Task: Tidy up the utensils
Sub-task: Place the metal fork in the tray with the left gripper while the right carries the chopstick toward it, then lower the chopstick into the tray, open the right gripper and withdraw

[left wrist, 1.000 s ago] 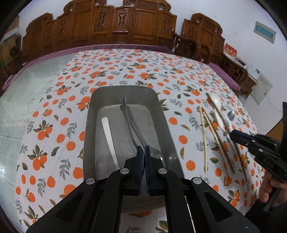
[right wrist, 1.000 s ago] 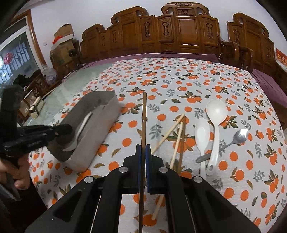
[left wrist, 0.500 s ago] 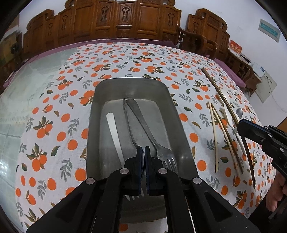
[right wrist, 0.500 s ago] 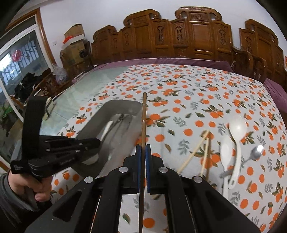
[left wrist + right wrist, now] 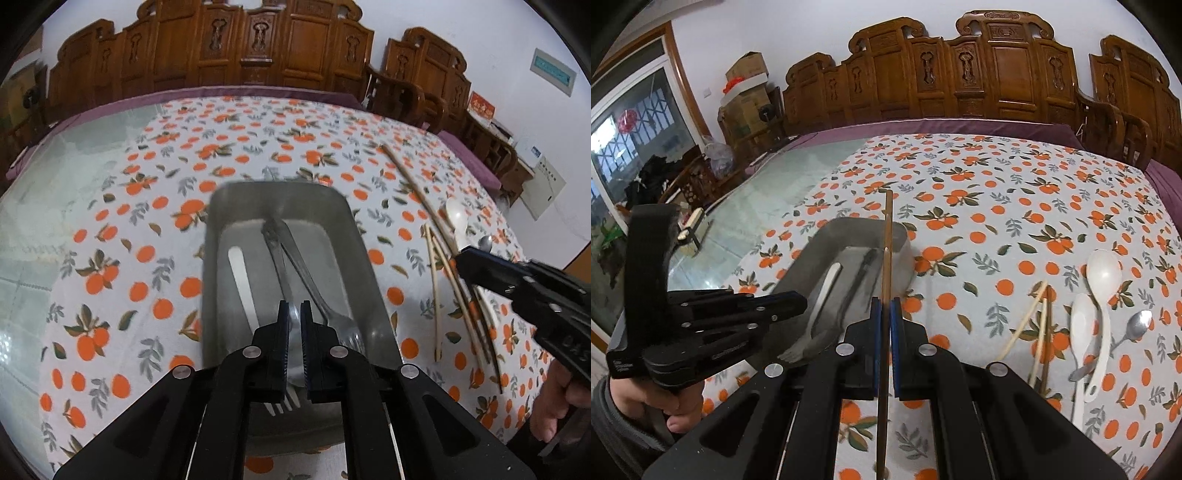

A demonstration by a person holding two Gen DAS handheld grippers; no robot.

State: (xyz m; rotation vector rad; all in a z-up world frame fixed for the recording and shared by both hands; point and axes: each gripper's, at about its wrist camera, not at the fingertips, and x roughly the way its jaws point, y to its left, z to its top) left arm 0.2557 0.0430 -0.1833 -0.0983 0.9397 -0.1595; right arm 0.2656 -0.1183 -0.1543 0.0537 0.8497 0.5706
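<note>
While the right gripper (image 5: 885,306) has its fingers clamped on a brown chopstick (image 5: 887,236) pointing over the tray (image 5: 373,295), the left gripper (image 5: 294,314) hovers above that tray with its fingers slightly apart, gripping nothing. Two forks (image 5: 332,317) and a white utensil (image 5: 242,284) lie inside. Pale chopsticks (image 5: 1027,321), two white spoons (image 5: 1102,280) and a metal spoon (image 5: 1137,325) rest on the tabletop (image 5: 997,192), well apart from the tray.
</note>
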